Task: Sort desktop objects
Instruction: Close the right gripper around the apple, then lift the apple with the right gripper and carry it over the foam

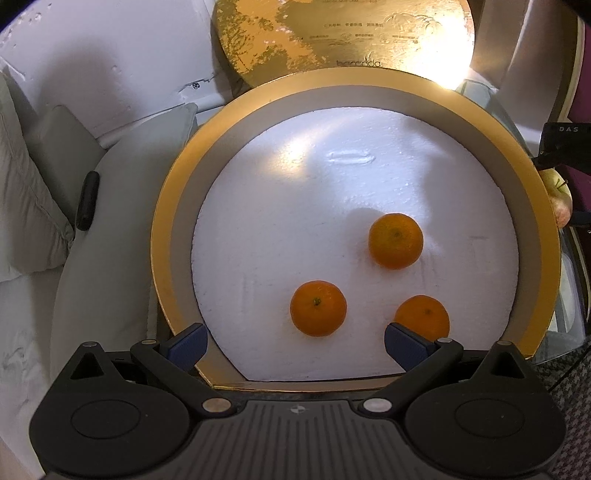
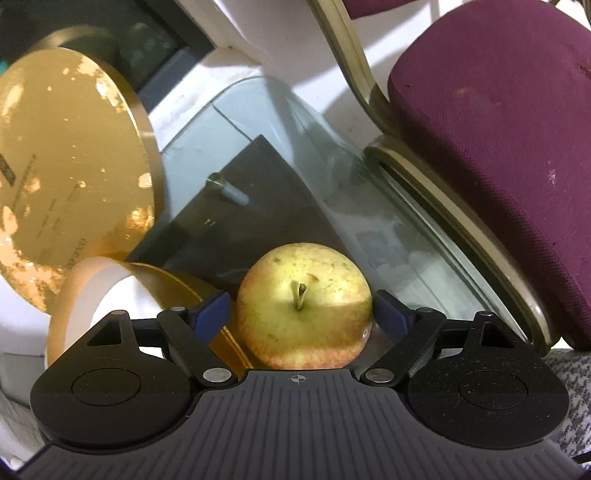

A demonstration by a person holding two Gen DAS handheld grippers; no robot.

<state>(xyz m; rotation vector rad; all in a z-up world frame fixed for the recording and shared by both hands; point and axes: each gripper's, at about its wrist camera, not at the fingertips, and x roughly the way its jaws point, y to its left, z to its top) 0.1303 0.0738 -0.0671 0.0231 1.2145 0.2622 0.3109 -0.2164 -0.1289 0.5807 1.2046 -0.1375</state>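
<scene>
Three mandarins lie on the white foam floor of a round gold box (image 1: 166, 229): one on the left (image 1: 318, 308), one at lower right (image 1: 423, 317), one further back (image 1: 396, 240). My left gripper (image 1: 293, 332) hangs open above the box's near edge. The left mandarin lies just beyond the gap between its fingers and the lower right one behind its right finger. A yellow-red apple (image 2: 303, 306) stands stem up on the glass table beside the box. My right gripper (image 2: 300, 308) is open around it, its blue pads close beside the apple on both sides. The apple (image 1: 558, 203) also shows past the box's right rim.
The box's gold lid (image 1: 343, 33) leans behind the box, also seen as the gold lid (image 2: 70, 158). A purple chair cushion (image 2: 498, 147) crowds the table's right side. Pale cushions (image 1: 44, 184) and a small black object (image 1: 88, 201) lie left of the box.
</scene>
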